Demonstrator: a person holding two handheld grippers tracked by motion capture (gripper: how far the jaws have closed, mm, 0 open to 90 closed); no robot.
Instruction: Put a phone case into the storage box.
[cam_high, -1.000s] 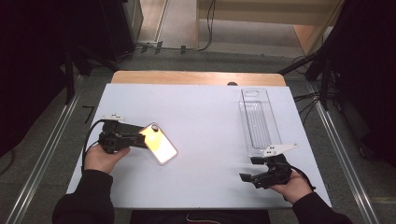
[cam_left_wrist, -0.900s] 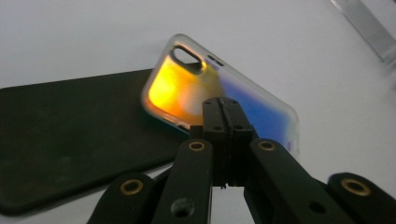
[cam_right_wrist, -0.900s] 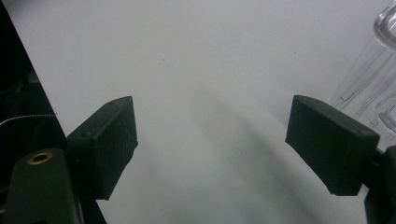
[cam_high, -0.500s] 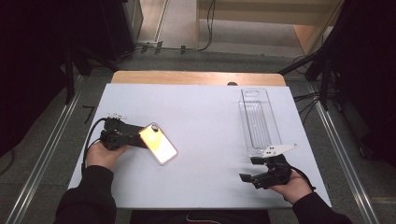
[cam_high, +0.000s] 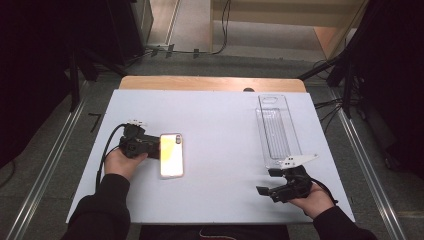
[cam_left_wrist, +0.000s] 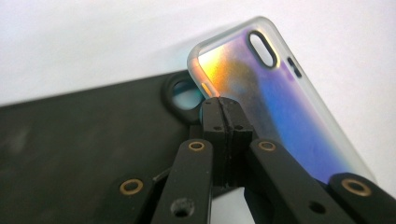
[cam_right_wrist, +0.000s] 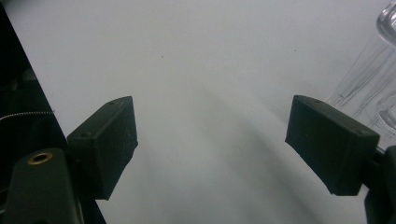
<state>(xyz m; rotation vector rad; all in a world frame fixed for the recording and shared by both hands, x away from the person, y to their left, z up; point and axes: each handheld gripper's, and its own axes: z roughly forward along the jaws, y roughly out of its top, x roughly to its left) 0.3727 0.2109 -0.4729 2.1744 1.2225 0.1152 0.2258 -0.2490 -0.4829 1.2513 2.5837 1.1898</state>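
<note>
At table's left, left claw (cam_high: 152, 146) clamped on phone case (cam_high: 171, 155) edge, right claw (cam_high: 265, 182) open, empty.

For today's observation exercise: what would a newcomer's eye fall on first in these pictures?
The iridescent phone case, glowing orange-yellow at the table's left, pinched at its edge by the left gripper. Then the clear plastic tray on the right, with the right gripper open just below it.

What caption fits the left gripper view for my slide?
Closed left tongs pinch the edge of a shiny rainbow phone case.
</note>
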